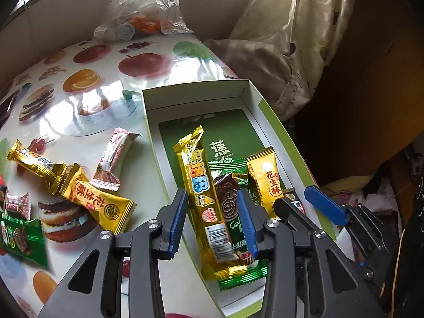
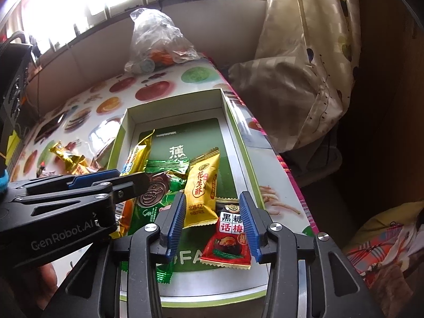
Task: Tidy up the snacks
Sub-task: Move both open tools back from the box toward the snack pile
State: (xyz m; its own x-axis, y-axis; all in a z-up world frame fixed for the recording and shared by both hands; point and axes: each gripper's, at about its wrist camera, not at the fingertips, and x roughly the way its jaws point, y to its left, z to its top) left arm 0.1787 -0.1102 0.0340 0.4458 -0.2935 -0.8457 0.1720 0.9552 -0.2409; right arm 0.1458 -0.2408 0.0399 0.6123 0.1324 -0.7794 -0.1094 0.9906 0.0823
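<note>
A shallow white box (image 1: 151, 122) with a green rim (image 2: 119, 143) lies on the table and holds several snacks. In it are a long gold bar (image 1: 202, 188), a green packet (image 1: 228, 201), a yellow peanut packet (image 2: 201, 188) and a red-black plum packet (image 2: 229, 233). My left gripper (image 1: 213, 222) is open, its jaws on either side of the gold bar, above the box. My right gripper (image 2: 213, 222) is open above the red-black packet. Loose snacks lie left of the box: gold packets (image 1: 98, 198), a pink one (image 1: 114, 159) and a green one (image 1: 21, 235).
The table wears a glossy fruit-print cloth (image 1: 87, 79). A clear plastic bag with oranges (image 1: 143, 13) sits at its far edge. Cream curtains (image 2: 304, 53) and a dark drop lie right of the table. Each gripper shows in the other's view.
</note>
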